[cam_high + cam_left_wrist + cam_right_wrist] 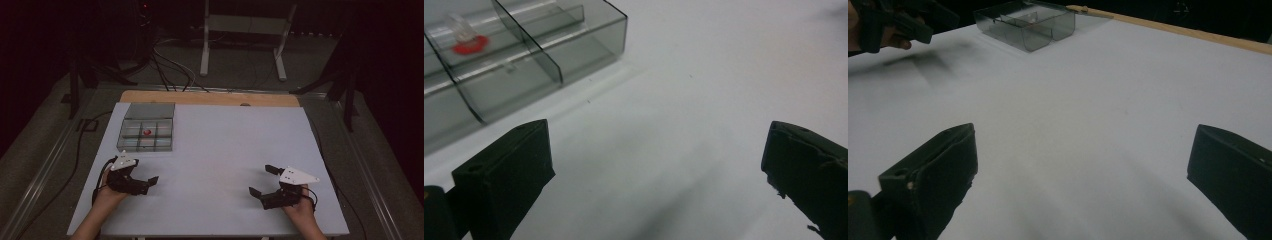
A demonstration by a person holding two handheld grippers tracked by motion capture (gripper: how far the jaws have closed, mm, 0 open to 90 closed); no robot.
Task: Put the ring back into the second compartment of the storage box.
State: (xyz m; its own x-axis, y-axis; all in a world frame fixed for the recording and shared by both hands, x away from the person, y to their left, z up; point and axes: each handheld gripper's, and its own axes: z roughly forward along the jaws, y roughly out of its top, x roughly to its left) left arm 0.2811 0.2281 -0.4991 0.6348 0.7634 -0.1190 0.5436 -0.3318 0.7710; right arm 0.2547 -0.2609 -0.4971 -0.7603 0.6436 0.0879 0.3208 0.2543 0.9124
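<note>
The left gripper (150,181) has its 2 black fingers (506,172) spread wide with nothing between them, hovering over bare white table (225,150) near the front left edge. The person's left hand (107,192) holds it from below in the high view, with the grey three-cornered plate on top. The right gripper (264,180) also has its fingers (933,177) wide apart and empty, over the table near the front right, held by the right hand (300,207).

Just beyond the left gripper, toward the far left of the table, sits a clear smoky compartment box (146,134) with its lid open and lying flat behind it. A small red item (147,132) lies in the middle compartment of the box; in the left gripper view it shows as a red disc (470,44) with a clear piece on it. A strip of bare wood (210,97) runs along the table's far edge.
</note>
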